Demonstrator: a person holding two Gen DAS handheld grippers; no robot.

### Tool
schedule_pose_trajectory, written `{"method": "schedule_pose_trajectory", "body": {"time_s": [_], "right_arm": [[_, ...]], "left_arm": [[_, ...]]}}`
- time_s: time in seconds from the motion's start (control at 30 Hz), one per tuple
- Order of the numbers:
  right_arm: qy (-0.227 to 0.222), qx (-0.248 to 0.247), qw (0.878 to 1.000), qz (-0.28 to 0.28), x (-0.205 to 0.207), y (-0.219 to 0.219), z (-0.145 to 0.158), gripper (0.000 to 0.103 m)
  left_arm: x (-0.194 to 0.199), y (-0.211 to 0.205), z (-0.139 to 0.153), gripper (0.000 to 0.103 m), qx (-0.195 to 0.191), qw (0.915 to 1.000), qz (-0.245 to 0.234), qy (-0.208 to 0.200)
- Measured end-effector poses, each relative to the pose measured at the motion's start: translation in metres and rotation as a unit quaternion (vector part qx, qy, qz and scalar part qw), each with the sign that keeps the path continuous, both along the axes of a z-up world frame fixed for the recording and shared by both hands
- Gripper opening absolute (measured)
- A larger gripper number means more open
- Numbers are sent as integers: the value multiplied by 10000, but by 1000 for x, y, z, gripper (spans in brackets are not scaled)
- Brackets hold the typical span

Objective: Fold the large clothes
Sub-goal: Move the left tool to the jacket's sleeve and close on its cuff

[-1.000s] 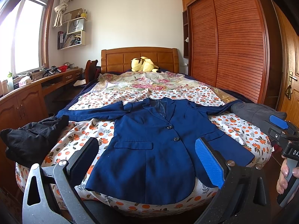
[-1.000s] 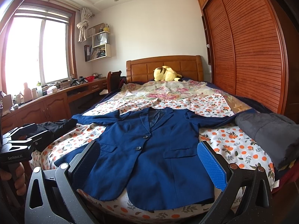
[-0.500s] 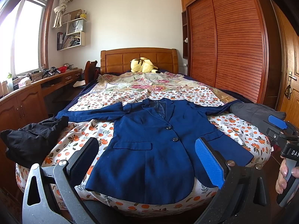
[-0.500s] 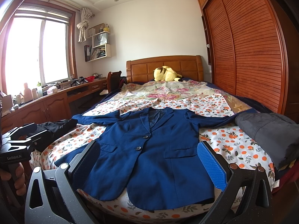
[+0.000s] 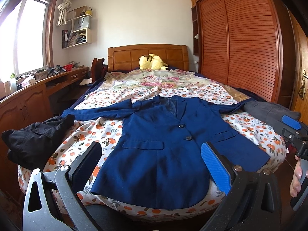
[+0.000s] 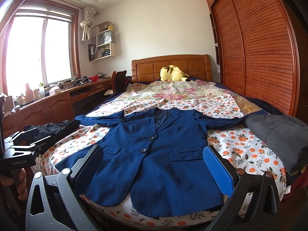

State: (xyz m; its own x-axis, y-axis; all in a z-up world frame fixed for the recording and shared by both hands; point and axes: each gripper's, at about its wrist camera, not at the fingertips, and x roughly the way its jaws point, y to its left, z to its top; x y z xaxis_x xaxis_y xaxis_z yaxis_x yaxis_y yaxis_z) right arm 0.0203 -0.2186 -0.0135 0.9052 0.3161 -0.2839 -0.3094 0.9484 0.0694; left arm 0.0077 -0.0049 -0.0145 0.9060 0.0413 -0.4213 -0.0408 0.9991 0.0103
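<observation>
While both hand-held grippers gape: one blazer (image 5: 165,134), two buttons.

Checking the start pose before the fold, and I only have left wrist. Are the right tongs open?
Observer: Yes. The right tongs are open and empty, pointed at the jacket hem.
Operator: Is the left tool gripped?
Observer: A hand wraps the handle under the left tongs.
Operator: How far does the grey pile reach?
Observer: The grey garment fills the bed's right corner and droops over the edge.
</observation>
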Motion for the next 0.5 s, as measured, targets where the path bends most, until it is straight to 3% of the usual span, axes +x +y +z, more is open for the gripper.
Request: {"method": "schedule_pose_trajectory", "body": {"time_s": [0.5], "right_arm": [[359,-284,9983,366,77,34,-24,103]], "left_arm": [[44,54,-63,103,-146,9967,372,711]]}}
